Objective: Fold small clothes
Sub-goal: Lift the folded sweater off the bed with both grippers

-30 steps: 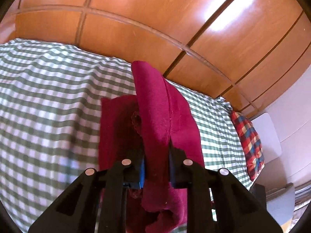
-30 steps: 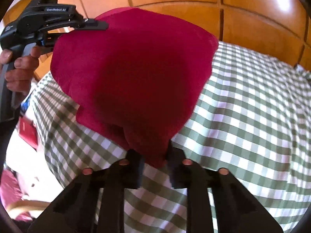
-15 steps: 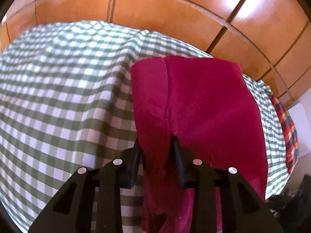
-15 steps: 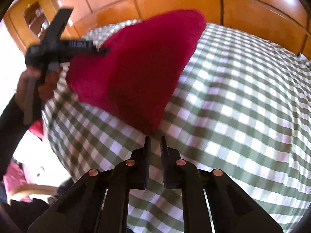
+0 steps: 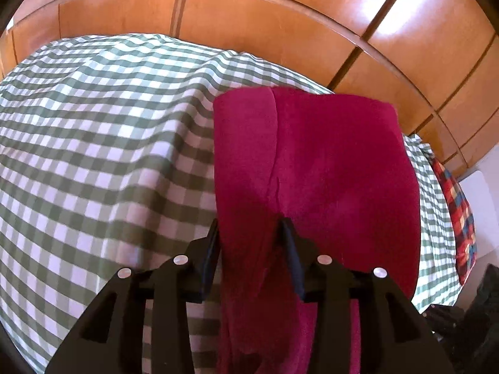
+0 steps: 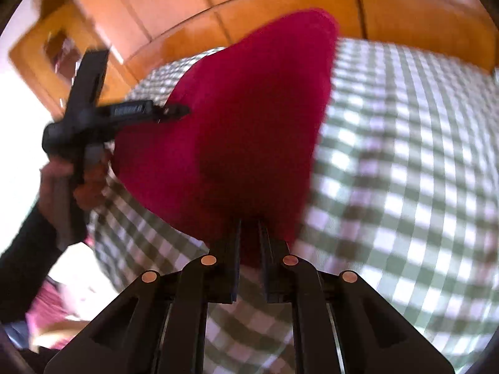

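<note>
1. Since a second ago the red garment [image 5: 327, 168] has gone from hanging bunched between the two tools to a flatter spread over the green-and-white checked bedcover [image 5: 103, 143], and the right tool's jaws have narrowed from a wider grip.
2. The left gripper [image 5: 249, 227] has its jaws part-way open with a thick fold of the garment running between them; the cloth fills the gap, so it grips the garment.
3. The right gripper [image 6: 249, 227] has its jaws nearly closed, with the garment's lower edge [image 6: 249, 155] pinched in the narrow gap; this view is blurred.
4. In the right wrist view the left tool [image 6: 168, 112] meets the garment's left edge, held by the person's hand [image 6: 78, 180].
5. Orange wooden panelling [image 5: 280, 31] stands behind the bed, and a plaid cushion [image 5: 458, 212] lies at its right edge.
</note>
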Tool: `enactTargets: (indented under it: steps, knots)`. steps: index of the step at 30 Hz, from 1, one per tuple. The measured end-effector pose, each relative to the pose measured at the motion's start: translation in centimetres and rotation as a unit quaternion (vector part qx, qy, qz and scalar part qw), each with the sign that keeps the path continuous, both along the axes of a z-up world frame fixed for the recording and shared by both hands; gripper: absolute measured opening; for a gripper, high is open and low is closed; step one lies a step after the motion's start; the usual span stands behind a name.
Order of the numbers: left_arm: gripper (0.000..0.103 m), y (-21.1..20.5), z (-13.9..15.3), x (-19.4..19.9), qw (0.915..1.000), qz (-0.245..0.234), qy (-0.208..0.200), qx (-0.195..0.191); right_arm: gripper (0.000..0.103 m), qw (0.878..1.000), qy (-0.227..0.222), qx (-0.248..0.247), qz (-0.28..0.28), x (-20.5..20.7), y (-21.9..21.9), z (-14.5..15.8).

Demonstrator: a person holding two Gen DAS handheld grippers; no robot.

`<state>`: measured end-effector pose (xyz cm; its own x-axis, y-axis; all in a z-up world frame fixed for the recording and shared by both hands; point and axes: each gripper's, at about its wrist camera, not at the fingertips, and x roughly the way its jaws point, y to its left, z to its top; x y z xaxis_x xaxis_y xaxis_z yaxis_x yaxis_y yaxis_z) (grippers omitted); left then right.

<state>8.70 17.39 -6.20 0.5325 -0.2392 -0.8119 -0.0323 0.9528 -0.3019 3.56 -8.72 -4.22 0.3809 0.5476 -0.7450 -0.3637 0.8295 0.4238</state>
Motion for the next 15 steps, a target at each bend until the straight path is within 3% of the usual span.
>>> enactTargets:
  steps: [2, 4, 6, 7, 12, 13, 15]
  knots:
    - [0.040, 0.2, 0.0, -0.1, 1.0000, 0.004, -0.001, -0.008, 0.009, 1.000, -0.005, -0.013, -0.003, -0.3, -0.6, 0.4]
    - [0.042, 0.2, 0.2, 0.2, 0.9999, 0.008, 0.002, -0.011, 0.011, 0.998, -0.026, -0.065, 0.006, -0.8, 0.0, 1.1]
    - [0.045, 0.0, 0.3, 0.5, 0.9999, 0.010, 0.001, 0.002, 0.027, 0.993, -0.045, -0.106, 0.008, -0.9, 0.6, 1.7]
    - [0.045, -0.1, 0.4, 0.6, 0.9999, 0.008, -0.001, 0.009, 0.029, 0.992, -0.055, -0.116, 0.006, -0.9, 0.6, 2.3]
    - [0.045, -0.2, 0.3, 0.7, 0.9999, 0.001, -0.003, 0.015, 0.031, 0.989, -0.108, -0.100, -0.009, 0.2, 1.7, 5.4]
    - [0.045, -0.1, 0.3, 0.7, 0.9999, 0.000, -0.002, 0.014, 0.044, 0.988, -0.125, -0.095, -0.006, 0.6, 2.5, 6.2]
    - [0.045, -0.1, 0.4, 0.7, 0.9999, -0.001, -0.002, 0.017, 0.056, 0.986, -0.139, -0.091, 0.009, 1.4, 4.1, 6.6]
